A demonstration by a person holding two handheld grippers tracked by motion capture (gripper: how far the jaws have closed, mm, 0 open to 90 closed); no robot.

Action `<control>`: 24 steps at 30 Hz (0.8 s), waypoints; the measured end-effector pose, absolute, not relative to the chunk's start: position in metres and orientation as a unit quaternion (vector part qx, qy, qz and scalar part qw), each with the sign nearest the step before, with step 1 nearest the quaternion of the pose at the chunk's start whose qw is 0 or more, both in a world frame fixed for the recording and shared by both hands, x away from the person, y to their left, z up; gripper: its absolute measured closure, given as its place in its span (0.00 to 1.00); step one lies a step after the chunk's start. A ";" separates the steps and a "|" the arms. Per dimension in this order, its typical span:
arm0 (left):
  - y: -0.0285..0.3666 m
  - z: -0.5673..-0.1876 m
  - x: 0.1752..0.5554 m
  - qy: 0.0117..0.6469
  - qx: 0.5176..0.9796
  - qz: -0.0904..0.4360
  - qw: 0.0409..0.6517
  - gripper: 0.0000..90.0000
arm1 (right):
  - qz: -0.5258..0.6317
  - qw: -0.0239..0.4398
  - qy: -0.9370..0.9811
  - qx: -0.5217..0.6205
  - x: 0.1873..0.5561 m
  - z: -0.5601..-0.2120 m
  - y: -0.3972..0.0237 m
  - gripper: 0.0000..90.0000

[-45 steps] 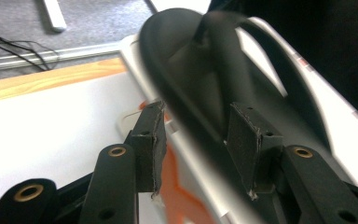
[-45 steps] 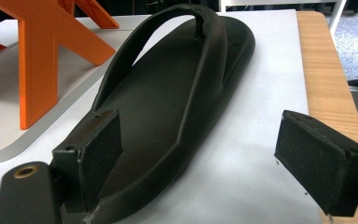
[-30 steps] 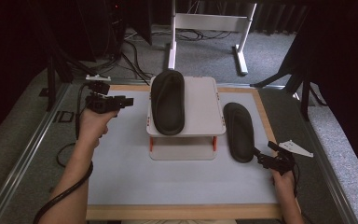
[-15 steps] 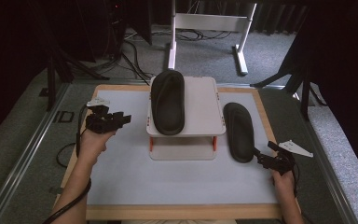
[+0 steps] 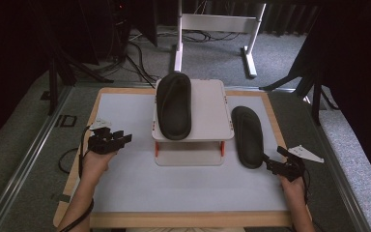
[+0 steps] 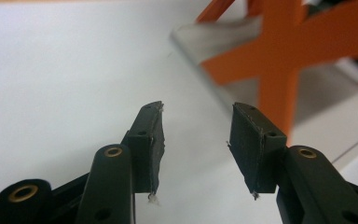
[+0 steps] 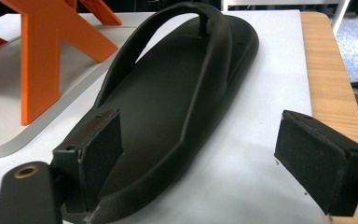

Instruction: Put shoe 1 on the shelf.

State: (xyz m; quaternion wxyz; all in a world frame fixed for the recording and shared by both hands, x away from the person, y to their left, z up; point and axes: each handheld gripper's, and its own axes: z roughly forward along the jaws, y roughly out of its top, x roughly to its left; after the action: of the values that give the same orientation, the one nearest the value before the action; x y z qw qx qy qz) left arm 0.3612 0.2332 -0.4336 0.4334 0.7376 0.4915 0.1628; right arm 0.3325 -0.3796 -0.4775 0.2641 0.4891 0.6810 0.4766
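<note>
The second sandal (image 5: pixel 248 137) lies flat on the white surface (image 5: pixel 183 186), just right of the small raised stand (image 5: pixel 207 116), its heel end between the wide-spread jaws of the right gripper (image 5: pixel 276 164), not yet clamped. The left gripper (image 5: pixel 117 140), jaws moderately apart and empty, hovers left of the stand. The other sandal (image 5: pixel 173 105) already rests on the stand, so seemingly half the job remains.

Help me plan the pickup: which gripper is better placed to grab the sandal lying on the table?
The right gripper: its open jaws already straddle the heel of the sandal on the table. The left gripper is open across the rack.
</note>
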 end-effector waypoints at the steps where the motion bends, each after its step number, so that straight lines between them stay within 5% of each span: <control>1: 0.235 -0.436 0.360 0.494 0.736 0.164 0.432 0.60 | 0.475 0.266 0.681 0.489 0.333 -0.478 -0.379 0.16; 12: 0.258 -0.460 0.339 0.513 0.688 0.220 0.463 0.50 | 0.472 0.270 0.681 0.491 0.332 -0.477 -0.378 0.16; 22: 0.271 -0.472 0.324 0.536 0.646 0.284 0.463 0.16 | 0.461 0.279 0.689 0.486 0.332 -0.477 -0.375 0.16; 24: 0.273 -0.474 0.321 0.533 0.637 0.297 0.472 0.16 | 0.460 0.280 0.690 0.484 0.332 -0.477 -0.374 0.16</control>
State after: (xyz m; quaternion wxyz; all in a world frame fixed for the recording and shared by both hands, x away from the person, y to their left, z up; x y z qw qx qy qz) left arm 0.3206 0.2729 -0.4740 0.4718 0.6365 0.5329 0.2972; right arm 0.3320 -0.3744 -0.4773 0.2800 0.4841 0.6899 0.4596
